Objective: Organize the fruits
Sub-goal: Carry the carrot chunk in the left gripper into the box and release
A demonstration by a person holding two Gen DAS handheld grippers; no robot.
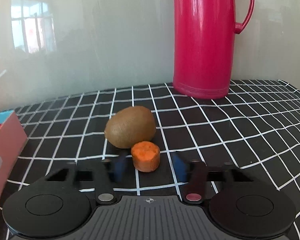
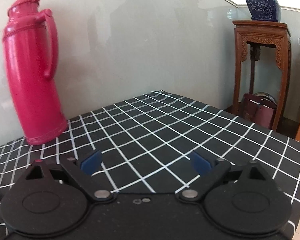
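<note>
Both jaws stand apart: we see the left gripper (image 1: 149, 165) flanking a carrot stub (image 1: 145, 156) that touches the kiwi (image 1: 130, 127) on the checked cloth (image 1: 240, 132). Only the right view shows the right gripper (image 2: 146, 161), low and empty, beside the pink flask (image 2: 32, 76).

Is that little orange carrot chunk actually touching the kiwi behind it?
Cannot tell. In the left wrist view the carrot chunk overlaps the lower edge of the kiwi, hiding any gap or contact there; the right wrist view shows neither.
</note>
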